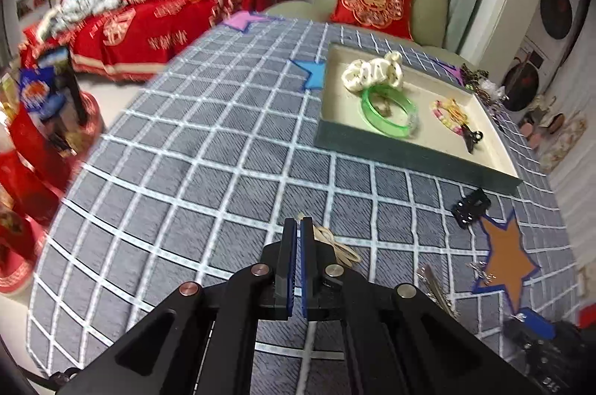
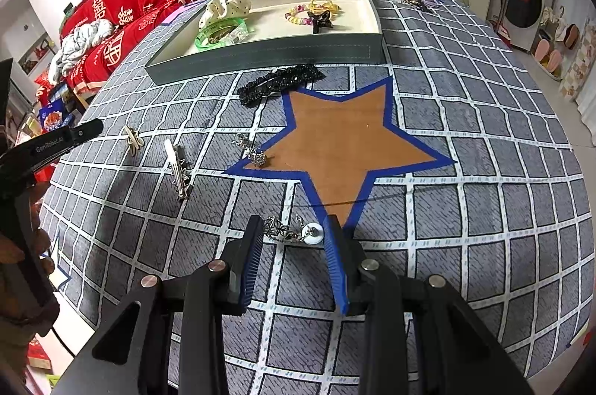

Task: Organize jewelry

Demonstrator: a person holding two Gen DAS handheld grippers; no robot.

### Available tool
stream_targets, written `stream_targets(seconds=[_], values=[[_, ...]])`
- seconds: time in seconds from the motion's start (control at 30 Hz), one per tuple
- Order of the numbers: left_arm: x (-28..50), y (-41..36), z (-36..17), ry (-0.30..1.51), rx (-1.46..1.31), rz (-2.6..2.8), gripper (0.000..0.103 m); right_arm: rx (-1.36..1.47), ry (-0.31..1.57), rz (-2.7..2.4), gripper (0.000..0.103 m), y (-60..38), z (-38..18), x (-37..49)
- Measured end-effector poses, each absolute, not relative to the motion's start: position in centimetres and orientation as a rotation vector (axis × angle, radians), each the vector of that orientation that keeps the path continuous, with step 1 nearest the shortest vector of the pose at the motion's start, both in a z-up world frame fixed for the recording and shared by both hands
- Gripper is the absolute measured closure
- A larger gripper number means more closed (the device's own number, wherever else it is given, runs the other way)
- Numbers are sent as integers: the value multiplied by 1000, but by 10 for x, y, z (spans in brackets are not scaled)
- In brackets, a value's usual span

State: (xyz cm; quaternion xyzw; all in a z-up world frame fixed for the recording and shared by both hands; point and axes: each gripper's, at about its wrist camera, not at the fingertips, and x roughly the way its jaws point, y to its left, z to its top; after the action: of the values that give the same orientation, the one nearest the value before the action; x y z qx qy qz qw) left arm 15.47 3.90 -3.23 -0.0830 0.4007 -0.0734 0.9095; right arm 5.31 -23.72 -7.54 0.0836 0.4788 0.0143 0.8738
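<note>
left wrist: left gripper is clenched, fingers nearly touching, and a thin beige hair tie trails out beside the right finger. it looks pinched at the tips, but the contact itself is hidden, so that is a judgement. the gripper sits over the checked cloth, well apart from the tray. the tray already holds a scrunchie, green bangle, bead bracelet and a black clip. a black barrette lies just outside the tray, near the orange star.

right wrist: right gripper is part open, released. a silver earring lies on the cloth between the fingers, pads not pressing it. a silver clip and a small charm lie loose nearby.

risks: the hair tie is thin and slack, so it could slip from the tips on the carry to the tray. the earring is flat and small; closing could push it aside or snag the cloth instead.
</note>
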Motion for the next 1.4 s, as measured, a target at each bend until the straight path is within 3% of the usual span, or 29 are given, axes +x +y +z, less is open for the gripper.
stream_targets(seconds=[0.1, 0.13, 0.17, 0.2, 0.43, 0.63, 0.87, 1.33, 1.4], values=[[153, 38, -33, 832, -168, -154, 94, 179, 1001, 30, 67, -238, -76, 54], [152, 38, -33, 834, -169, -150, 55, 180, 1001, 30, 67, -239, -77, 54], [152, 38, -33, 838, -179, -165, 3, 181, 1001, 29, 67, -239, -77, 54], [154, 38, -35, 827, -197, -187, 0, 181, 1002, 29, 67, -239, -77, 55], [186, 19, -79, 780, -207, -197, 0, 186, 1007, 31, 67, -239, -79, 56], [229, -4, -120, 896, -97, 73, 0, 189, 1003, 33, 67, -241, -78, 55], [279, -37, -171, 996, -124, 18, 0, 193, 1007, 35, 67, -243, -79, 56], [324, -61, -273, 1067, -115, 17, 0, 207, 1004, 31, 67, -249, -79, 58], [322, -66, -280, 1047, -108, 7, 9, 207, 1004, 31, 67, -249, -79, 58]])
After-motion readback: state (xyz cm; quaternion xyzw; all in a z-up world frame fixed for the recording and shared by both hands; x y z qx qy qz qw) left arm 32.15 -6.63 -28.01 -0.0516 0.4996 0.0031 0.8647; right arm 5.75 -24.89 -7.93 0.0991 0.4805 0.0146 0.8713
